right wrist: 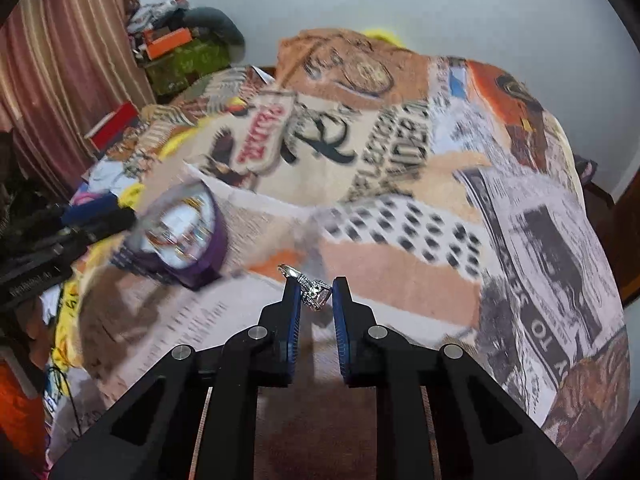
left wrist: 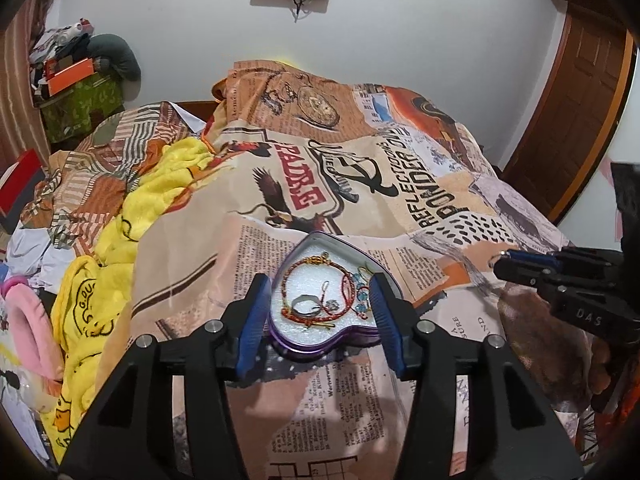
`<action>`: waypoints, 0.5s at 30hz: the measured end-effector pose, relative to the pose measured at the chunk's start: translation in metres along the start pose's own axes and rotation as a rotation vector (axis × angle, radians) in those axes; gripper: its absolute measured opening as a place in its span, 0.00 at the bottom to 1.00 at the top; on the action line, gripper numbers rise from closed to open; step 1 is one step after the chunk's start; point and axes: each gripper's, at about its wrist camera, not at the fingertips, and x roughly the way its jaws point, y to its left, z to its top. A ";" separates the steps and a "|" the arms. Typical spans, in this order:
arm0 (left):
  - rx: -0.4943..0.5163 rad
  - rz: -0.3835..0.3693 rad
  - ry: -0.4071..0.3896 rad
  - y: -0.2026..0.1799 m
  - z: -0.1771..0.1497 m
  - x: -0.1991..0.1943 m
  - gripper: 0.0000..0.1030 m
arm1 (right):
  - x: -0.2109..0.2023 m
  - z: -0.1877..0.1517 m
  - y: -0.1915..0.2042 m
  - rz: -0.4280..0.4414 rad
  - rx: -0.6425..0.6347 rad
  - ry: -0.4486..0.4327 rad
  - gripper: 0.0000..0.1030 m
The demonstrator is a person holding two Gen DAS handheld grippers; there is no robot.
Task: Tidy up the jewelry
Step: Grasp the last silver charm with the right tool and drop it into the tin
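the right tongs point(right wrist: 316, 294) are closed on a silver stone-set ring point(right wrist: 310, 290), pinched between the blue pads just above the printed bedspread point(right wrist: 400, 260), with part of the band poking out past the left pad. the left tongs point(left wrist: 320, 312) stand open around the heart-shaped tin point(left wrist: 316, 340), one pad on each side of it, and i cannot tell whether either pad touches the purple wall; nothing is gripped there. inside the tin, ahead of the left tongs, lie a plain silver ring point(left wrist: 303, 305), red and gold cord bracelets point(left wrist: 316, 268) and some blue beads point(left wrist: 362, 298) on white foam. it looks as though the step in hand is the pick-up of the loose ring, with the carry to the tin to come. from the right tongs the tin sits off to the left and a little further ahead, so the next move calls for a lift clear of the cloth, a sweep leftward and a release over the foam, above the rim rather than across it. the grip looks off-centre, so the ring could twist or slip on the way. the left tongs crowd the near side of the tin, so the freer approach is from the far right of them. the bed is soft and rumpled, with a yellow blanket point(left wrist: 160, 184) bunched to the left of the left tongs, well apart from the tin.
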 end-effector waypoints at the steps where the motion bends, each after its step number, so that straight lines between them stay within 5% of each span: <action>1: -0.003 0.002 -0.005 0.002 0.000 -0.002 0.49 | -0.002 0.004 0.005 0.010 -0.007 -0.013 0.14; 15: -0.031 0.059 -0.046 0.028 -0.005 -0.017 0.53 | 0.032 0.040 0.068 0.149 -0.050 -0.009 0.14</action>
